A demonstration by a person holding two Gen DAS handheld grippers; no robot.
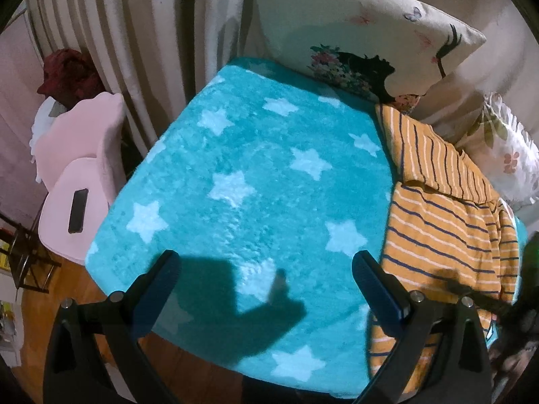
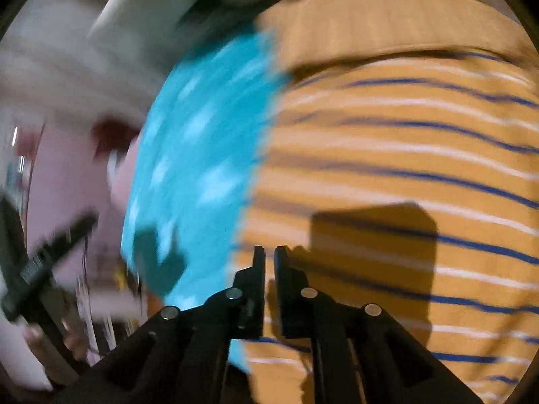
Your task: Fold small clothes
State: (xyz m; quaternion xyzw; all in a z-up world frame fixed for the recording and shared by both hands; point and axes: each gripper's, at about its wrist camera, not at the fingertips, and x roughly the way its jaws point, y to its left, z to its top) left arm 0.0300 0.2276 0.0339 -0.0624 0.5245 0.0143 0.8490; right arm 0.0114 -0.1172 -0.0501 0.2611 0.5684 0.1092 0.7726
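Striped shirt (image 1: 448, 222) lies bunched at the blanket's (image 1: 256, 175) right edge — not yet spread. Left gripper (image 1: 266, 269) hovers wide open, empty, over blanket. Right gripper (image 2: 269, 256) nearly closed over the shirt's near edge — whether it pinches cloth, cannot tell; view blurred.

Striped garment (image 1: 448, 222) lies on blanket's (image 1: 256, 175) right side, pillow (image 1: 357, 33) behind.

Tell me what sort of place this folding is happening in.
Probably a home bedroom or living room: a fluffy turquoise star-patterned blanket covers the work surface, printed cushions lean behind it, pale striped curtains hang at the back, and a pink plastic chair stands alongside.
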